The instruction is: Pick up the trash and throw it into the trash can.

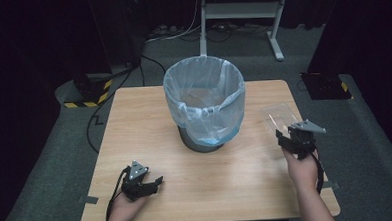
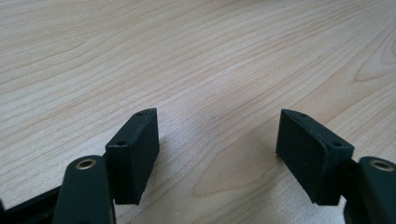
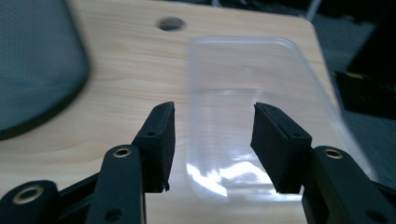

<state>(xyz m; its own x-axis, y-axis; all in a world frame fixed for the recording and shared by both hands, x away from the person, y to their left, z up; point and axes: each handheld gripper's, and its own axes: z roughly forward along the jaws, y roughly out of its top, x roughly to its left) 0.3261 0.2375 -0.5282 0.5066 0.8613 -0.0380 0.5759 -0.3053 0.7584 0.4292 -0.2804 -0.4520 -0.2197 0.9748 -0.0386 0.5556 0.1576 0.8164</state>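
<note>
A clear plastic tray [image 1: 279, 116] lies near the table's right edge. My right gripper [image 1: 283, 135] is at its near end. In the right gripper view the tray [image 3: 243, 74] lies under and ahead of my right gripper [image 3: 212, 130]: the left jaw stands just outside the tray's left rim, the right jaw over its inside, and neither pad presses on it. A grey bin lined with a pale blue bag [image 1: 205, 105] stands mid-table, its side [image 3: 37, 60] at left. My left gripper [image 1: 157, 183] rests near the front left, open [image 2: 217, 135] over bare wood.
The wooden table [image 1: 134, 123] has a small round hole [image 3: 171, 23] beyond the tray. The tray lies close to the right table edge. On the floor behind the table stand a white metal frame [image 1: 239, 11] and black cables [image 1: 99, 119].
</note>
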